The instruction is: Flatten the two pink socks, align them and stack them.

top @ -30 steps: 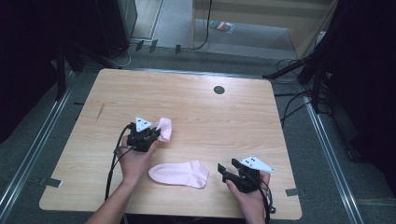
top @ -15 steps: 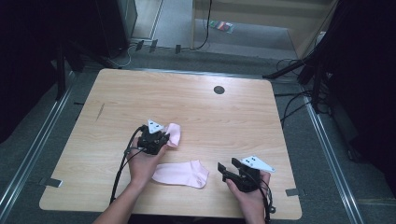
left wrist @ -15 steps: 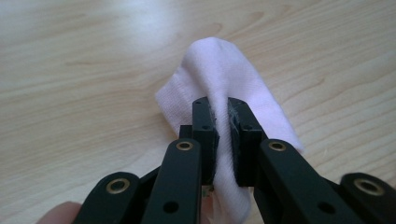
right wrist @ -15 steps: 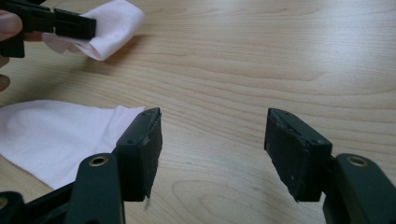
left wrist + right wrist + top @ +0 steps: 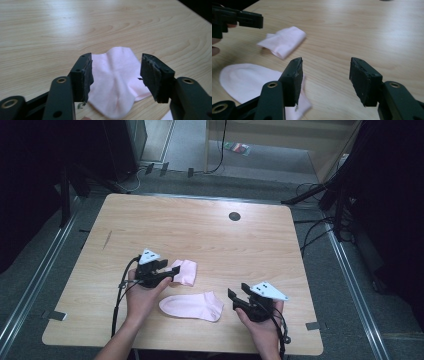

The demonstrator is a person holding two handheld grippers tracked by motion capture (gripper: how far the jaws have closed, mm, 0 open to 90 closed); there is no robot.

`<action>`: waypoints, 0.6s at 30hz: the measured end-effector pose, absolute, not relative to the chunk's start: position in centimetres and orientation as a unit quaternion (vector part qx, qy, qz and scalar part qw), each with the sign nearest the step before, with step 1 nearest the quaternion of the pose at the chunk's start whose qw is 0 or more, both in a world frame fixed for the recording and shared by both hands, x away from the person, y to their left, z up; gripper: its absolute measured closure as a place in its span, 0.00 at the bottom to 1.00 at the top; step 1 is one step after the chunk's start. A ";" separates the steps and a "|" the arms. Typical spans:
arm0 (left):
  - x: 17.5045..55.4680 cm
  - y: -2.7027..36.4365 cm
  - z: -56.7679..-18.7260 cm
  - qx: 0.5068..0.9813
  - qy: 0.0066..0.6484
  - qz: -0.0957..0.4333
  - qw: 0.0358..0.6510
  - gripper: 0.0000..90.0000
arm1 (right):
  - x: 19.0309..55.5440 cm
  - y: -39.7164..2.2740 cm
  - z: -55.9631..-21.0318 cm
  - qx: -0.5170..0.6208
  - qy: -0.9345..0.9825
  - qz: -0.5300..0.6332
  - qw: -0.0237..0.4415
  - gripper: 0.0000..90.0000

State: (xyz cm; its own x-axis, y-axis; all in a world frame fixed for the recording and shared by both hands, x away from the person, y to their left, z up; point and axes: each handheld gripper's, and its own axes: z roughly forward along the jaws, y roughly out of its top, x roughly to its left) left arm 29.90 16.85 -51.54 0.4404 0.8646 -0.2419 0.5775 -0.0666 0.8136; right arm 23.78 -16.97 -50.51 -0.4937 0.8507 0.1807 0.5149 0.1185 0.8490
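High view: left gripper (image 5: 167,270) fingers just opened beside folded sock (image 5: 184,271); right gripper (image 5: 237,299) fingers apart.

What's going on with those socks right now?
A person works two pink socks on the wooden table with a claw in each hand. The left claw has just been opening: the folded sock lies on the table between its jaws, no longer pinched. The flat sock lies nearer the person. The right claw sits open just beside that sock's cuff end, gripping nothing.
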 end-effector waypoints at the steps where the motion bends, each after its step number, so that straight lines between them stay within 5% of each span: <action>1: 29.7 17.4 -51.7 0.710 0.506 0.161 0.463 0.50 | 23.9 -16.3 -50.1 0.465 0.729 0.470 0.176 0.52; 12: 28.8 22.5 -53.8 0.673 0.540 0.195 0.466 0.86 | 27.0 -6.9 -48.7 0.411 0.774 0.463 0.133 0.61; 18: 28.6 23.5 -54.9 0.654 0.561 0.194 0.469 0.93 | 29.1 -2.4 -49.7 0.396 0.800 0.432 0.128 0.63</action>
